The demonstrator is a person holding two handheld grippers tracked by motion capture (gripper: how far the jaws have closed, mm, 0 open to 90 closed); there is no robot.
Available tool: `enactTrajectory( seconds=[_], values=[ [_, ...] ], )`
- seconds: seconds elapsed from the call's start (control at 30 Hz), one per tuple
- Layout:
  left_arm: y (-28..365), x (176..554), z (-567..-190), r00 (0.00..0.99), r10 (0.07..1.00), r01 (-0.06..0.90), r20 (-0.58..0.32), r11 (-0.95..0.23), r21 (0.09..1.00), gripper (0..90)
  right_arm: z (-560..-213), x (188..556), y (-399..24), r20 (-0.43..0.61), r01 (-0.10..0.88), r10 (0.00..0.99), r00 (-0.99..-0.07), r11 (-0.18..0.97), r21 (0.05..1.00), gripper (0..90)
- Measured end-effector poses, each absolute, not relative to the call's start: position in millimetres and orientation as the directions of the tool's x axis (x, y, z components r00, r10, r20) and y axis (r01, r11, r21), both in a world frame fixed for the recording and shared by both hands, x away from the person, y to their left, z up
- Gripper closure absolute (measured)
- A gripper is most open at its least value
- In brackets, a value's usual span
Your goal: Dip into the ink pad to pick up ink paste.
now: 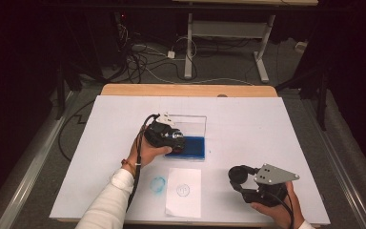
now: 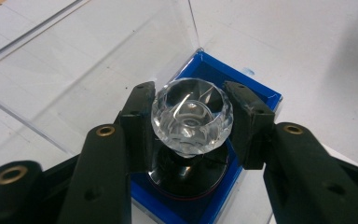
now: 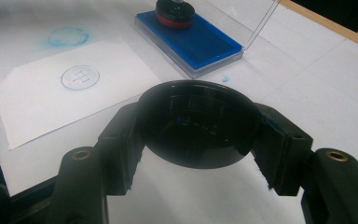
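Presently the stamp (image 2: 192,121) is held by its crystal knob in the left gripper (image 1: 170,138), axis upright, base pressed on the blue ink pad (image 2: 205,196); the paper (image 1: 185,191) lies at six o'clock. The right gripper (image 3: 198,126) is clenched on the black cap (image 3: 196,122).

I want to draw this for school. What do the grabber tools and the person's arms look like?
Both grippers are black, each with two chunky black jaws with brass-coloured rivets. The left gripper has a black cable trailing beside a white sleeve and an orange wristband. The right gripper carries a grey three-cornered plate dotted with small holes, and its own black cable.
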State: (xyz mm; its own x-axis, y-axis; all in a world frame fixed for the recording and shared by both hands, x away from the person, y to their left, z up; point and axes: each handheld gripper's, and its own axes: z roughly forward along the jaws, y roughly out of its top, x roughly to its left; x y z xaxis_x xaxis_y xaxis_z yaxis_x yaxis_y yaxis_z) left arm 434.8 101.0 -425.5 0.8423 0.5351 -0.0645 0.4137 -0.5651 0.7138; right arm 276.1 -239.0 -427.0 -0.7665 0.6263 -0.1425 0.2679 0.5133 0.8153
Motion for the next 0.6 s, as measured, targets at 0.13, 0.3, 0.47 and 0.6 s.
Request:
enactTrajectory(
  seconds=[0.13,0.3,0.47,0.6],
  values=[
    [103,434,-430,0.84,0.535,0.419,-0.083,-0.545,0.727,54.6,-428,276,-239,-0.143,0.271,0.626,-0.767,0.517,0.812,38.8],
    [108,434,-434,0.837,0.534,0.432,-0.118,-0.514,0.741,54.5,-428,276,-238,-0.145,0.271,0.624,-0.768,0.521,0.809,38.8],
    [110,431,-437,0.837,0.532,0.435,-0.129,-0.504,0.746,54.6,-428,277,-237,-0.151,0.269,0.623,-0.768,0.527,0.806,38.8],
    [112,429,-440,0.838,0.53,0.429,-0.132,-0.489,0.759,54.7,-428,277,-237,-0.15,0.27,0.623,-0.768,0.527,0.806,38.8]
  ],
)
